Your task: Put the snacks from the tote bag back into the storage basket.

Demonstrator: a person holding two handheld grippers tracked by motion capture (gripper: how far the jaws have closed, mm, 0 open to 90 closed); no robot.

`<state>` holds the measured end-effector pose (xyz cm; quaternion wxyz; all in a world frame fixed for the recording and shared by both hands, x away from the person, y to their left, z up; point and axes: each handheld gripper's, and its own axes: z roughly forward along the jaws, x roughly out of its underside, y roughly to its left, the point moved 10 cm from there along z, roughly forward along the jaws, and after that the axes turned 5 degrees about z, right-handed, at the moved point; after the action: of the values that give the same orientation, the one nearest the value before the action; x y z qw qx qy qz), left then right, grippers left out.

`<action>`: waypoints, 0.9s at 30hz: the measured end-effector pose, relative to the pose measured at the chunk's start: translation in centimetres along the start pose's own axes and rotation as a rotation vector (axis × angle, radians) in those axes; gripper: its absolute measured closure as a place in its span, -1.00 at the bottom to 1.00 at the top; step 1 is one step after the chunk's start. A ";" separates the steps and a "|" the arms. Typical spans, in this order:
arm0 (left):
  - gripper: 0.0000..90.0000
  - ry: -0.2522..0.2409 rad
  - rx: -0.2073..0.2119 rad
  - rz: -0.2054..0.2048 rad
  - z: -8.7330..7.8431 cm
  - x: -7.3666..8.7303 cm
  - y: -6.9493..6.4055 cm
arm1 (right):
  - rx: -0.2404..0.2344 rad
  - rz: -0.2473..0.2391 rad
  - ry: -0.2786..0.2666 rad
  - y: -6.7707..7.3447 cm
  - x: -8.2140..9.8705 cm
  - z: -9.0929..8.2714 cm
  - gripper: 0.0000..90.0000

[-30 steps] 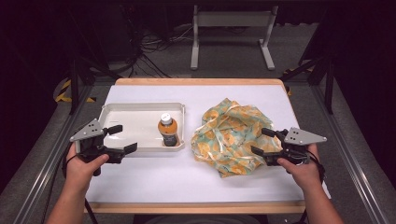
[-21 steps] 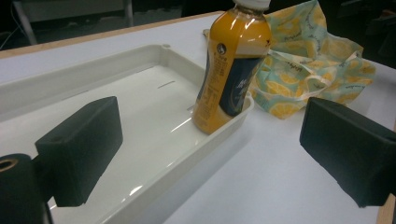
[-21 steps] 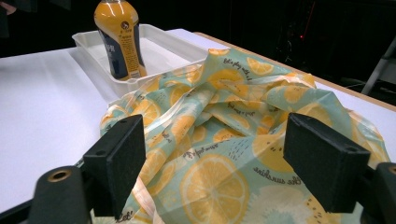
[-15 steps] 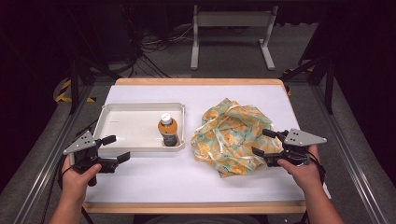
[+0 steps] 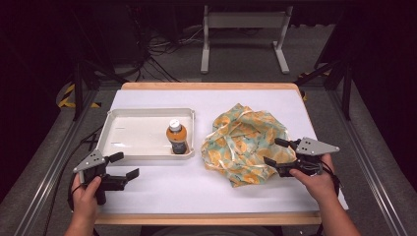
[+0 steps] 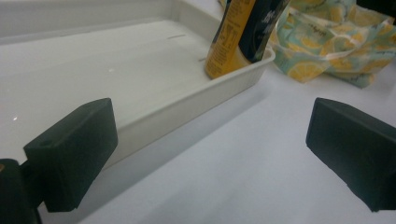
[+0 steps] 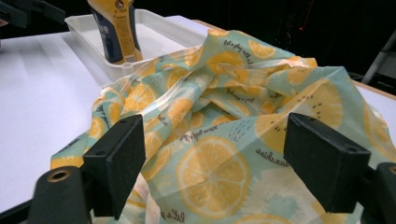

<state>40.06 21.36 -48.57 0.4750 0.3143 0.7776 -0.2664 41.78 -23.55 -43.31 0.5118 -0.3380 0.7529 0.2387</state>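
A white desk (image 5: pixel 162 189) is taking up the middle of the high view, with dark floor, cables and a grey metal frame (image 5: pixel 244 37) lying beyond it at the top of the frame. A crumpled lemon-print cloth bag (image 5: pixel 244 140) is sitting right of centre on the desk, just beside the right edge of a white tray (image 5: pixel 130 133), and nothing is standing between it and the right tool.

The right tool (image 5: pixel 279 152) is hovering at the lower right edge of the bag, its jaws spread wide and gripping nothing. In the right gripper view the bag (image 7: pixel 219 140) is lying between and just beyond the two black jaws; whether either jaw is brushing the cloth is not clear.

The left tool (image 5: pixel 125 165) is hanging at the lower left of the high view, just outside the tray's near corner, also released with its jaws well apart and empty. In the left gripper view the tray (image 6: pixel 154 119) wall is running across just ahead of the jaws.

The tray is holding a single upright bottle (image 5: pixel 176 138) with a white cap and orange-and-dark label, standing in its near right corner against the wall. The remainder of the tray is lying bare.
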 end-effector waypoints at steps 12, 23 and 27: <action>-0.93 -0.006 -0.015 -0.031 0.3 1.0 0.4 | -0.012 0.004 0.007 0.3 0.2 0.4 -0.51; -0.93 0.001 0.003 0.009 0.4 1.0 0.0 | -0.014 0.003 0.012 0.3 0.4 0.4 -0.51; -0.93 0.008 0.010 0.008 0.4 1.1 0.0 | -0.012 0.002 0.013 0.3 0.3 0.4 -0.51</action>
<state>39.88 21.33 -49.73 0.4714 0.3209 0.7769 -0.2668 41.72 -23.18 -43.76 0.5048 -0.3420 0.7550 0.2413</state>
